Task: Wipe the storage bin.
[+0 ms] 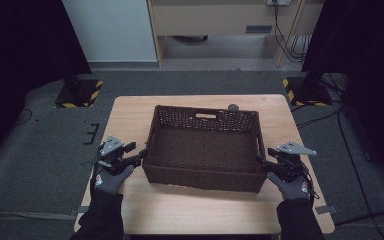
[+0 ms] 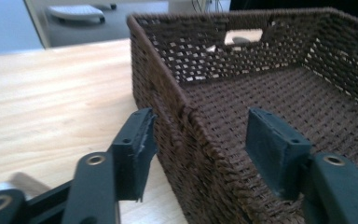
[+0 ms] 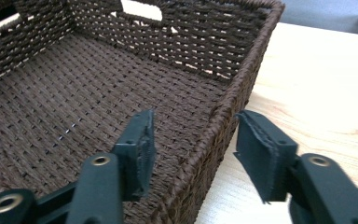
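Basket (image 1: 203, 148) sits empty in the middle of the tabletop (image 1: 130, 120), not yet lifted. Left hand-held gripper (image 1: 139, 155) straddles the left wall near the front corner, one jaw outside, one inside, pads apart from the weave. Right hand-held gripper (image 1: 261, 161) straddles the right wall the same way, a gap on both sides. Positioning looks done; closing both grips on the walls and raising or moving the basket appears left.
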`<act>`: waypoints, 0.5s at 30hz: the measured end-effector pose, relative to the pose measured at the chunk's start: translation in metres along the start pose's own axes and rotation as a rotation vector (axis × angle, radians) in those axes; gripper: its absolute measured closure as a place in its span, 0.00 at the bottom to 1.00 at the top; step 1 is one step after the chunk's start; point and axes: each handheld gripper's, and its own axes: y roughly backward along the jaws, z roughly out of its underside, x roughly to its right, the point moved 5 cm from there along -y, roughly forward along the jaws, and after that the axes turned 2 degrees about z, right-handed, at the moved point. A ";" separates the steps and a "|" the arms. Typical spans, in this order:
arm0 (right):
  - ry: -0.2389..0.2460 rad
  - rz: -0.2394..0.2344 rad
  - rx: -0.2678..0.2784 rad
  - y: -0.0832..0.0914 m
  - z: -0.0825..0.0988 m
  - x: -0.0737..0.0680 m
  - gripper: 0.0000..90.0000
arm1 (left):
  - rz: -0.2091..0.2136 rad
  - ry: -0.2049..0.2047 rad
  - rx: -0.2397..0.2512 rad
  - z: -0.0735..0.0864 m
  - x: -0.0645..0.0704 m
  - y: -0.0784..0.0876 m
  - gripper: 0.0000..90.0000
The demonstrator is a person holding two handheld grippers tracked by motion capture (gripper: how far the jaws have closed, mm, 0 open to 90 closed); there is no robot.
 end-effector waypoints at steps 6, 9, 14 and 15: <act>0.017 0.016 -0.034 -0.004 0.004 0.000 0.69 | 0.003 -0.004 -0.027 0.006 0.001 -0.005 0.55; 0.017 0.020 -0.041 -0.006 0.003 0.000 0.71 | 0.018 -0.002 -0.047 0.011 0.003 -0.009 0.59; 0.017 0.036 -0.036 -0.010 0.001 0.002 0.74 | 0.054 -0.007 -0.070 0.014 0.010 -0.014 0.67; 0.016 0.038 -0.036 -0.011 0.001 0.003 0.74 | 0.054 -0.009 -0.074 0.015 0.010 -0.014 0.67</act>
